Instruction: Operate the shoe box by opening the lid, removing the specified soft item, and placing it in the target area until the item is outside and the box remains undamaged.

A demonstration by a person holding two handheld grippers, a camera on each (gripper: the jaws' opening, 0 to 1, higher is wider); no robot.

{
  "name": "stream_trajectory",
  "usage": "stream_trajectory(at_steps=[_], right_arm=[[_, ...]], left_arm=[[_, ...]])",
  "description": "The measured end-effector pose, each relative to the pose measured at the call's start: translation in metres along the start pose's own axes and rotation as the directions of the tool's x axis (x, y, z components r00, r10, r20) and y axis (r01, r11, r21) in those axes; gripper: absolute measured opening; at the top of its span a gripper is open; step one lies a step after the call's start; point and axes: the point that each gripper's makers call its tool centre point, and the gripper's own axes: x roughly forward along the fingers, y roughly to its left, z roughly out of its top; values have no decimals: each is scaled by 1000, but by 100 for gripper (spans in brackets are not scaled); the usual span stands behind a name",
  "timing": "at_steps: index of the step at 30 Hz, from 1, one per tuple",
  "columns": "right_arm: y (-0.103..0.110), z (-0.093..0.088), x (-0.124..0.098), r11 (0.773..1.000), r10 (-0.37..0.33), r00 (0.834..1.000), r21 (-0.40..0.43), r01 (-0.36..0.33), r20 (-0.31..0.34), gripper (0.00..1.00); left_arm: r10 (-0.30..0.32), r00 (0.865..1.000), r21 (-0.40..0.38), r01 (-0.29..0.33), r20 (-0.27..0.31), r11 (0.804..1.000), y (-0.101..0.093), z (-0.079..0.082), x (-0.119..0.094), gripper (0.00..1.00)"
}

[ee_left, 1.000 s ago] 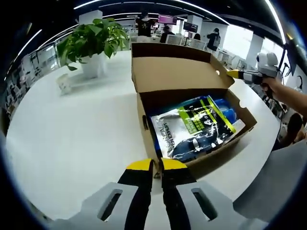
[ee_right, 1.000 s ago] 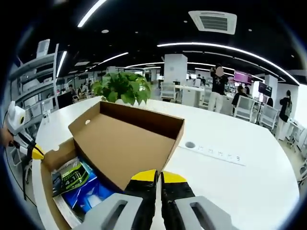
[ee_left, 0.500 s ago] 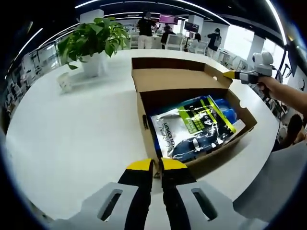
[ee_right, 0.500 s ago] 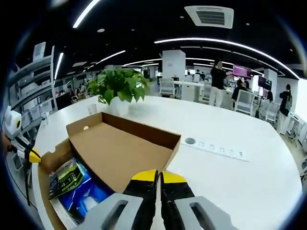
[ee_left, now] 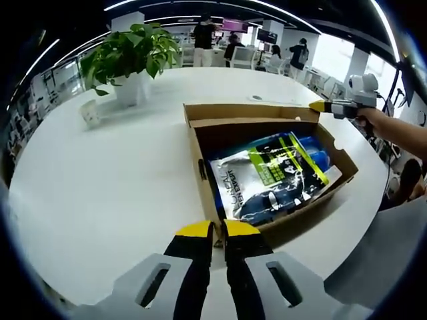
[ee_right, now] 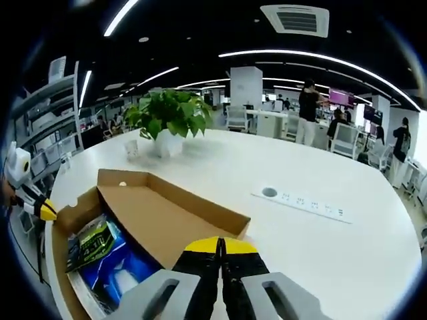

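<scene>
Change since earlier: I see the lid [ee_right: 175, 215] much lower than one second ago. It stood nearly upright then; now it lies folded back, almost flat, behind the shoe box [ee_left: 230, 132].

Shoe box: it is open on the white table [ee_left: 107, 187]. In the left gripper view it goes from the centre towards 2 o'clock.

Soft item: a glossy packet [ee_left: 267, 180] with green, blue and silver print lies inside the box, together with blue packaging. It is not outside.

Left gripper [ee_left: 217, 229]: my yellow tips are pressed together at the near short wall of the box, at 6 o'clock. I cannot tell if they pinch the cardboard edge.

Right gripper [ee_right: 219, 245]: the tips are pressed together at the lid's free edge, at 6 o'clock. I cannot tell if the cardboard is between them.

Left gripper view adds: the right gripper [ee_left: 319, 105] at 2 o'clock, at the far corner of the box, held by a hand [ee_left: 371, 120].

Right gripper view adds: a strip of sockets [ee_right: 308, 203] set in the table at 3 o'clock, and the left gripper's yellow tip [ee_right: 47, 212] at 9 o'clock.

Plant: a potted plant [ee_left: 127, 57] stands at 11 o'clock, well apart from the box.

Edges and room: wide bare table lies left of the box. The table edge runs close behind the box's right side, near the person's arm.
</scene>
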Motion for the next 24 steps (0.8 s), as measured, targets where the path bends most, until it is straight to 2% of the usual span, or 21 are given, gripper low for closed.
stream_trajectory(at_steps=[10, 14, 19, 24], right_arm=[[0, -3, -10, 1000, 3, 1000, 25, -3, -13, 0], [3, -6, -22, 999, 11, 1000, 32, -10, -25, 0], [10, -15, -36, 999, 34, 998, 25, -33, -44, 4], [17, -21, -52, 998, 62, 997, 7, -62, -48, 13]], left_arm=[[7, 1000, 21, -7, -5, 1000, -1, 0, -1, 5], [17, 1000, 46, -16, -10, 999, -3, -1, -7, 5], [5, 1000, 50, -6, 7, 999, -11, 1, -19, 12], [-7, 1000, 77, 5, 29, 997, -22, 8, -32, 18]])
